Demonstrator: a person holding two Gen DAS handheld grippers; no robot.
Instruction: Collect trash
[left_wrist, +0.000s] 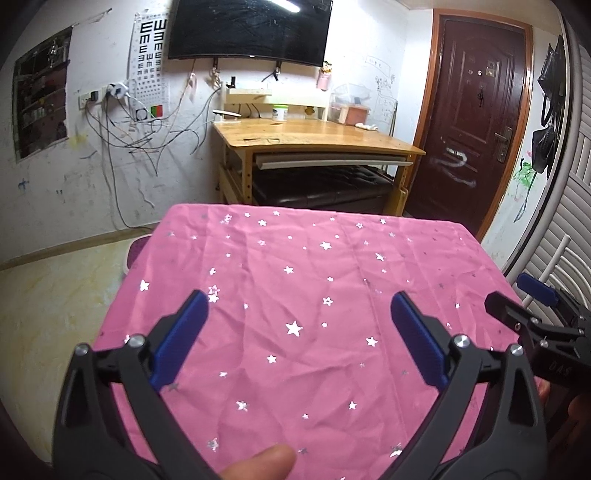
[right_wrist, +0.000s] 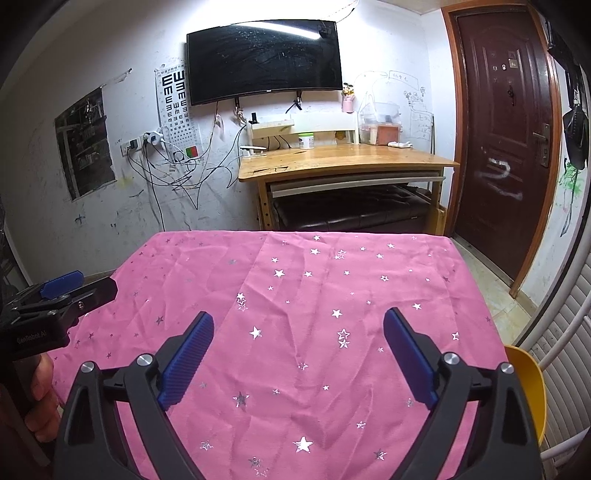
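Lettering "GenRobot.AI" marks left tongs (right_wrist: 79, 286) above pink cloth (right_wrist: 295, 295).

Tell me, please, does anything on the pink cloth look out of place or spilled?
Nothing is spilled. The pink star cloth is only creased, and no trash shows on it. Both the left gripper and the right gripper stand open and empty above it.

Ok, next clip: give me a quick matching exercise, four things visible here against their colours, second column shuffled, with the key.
Things:
1. tablecloth
2. door
3. desk
4. pads of the right tool

Colours:
A. light wood
B. blue
C. pink with silver stars
D. dark reddish brown

Pairs: 1-C, 2-D, 3-A, 4-B
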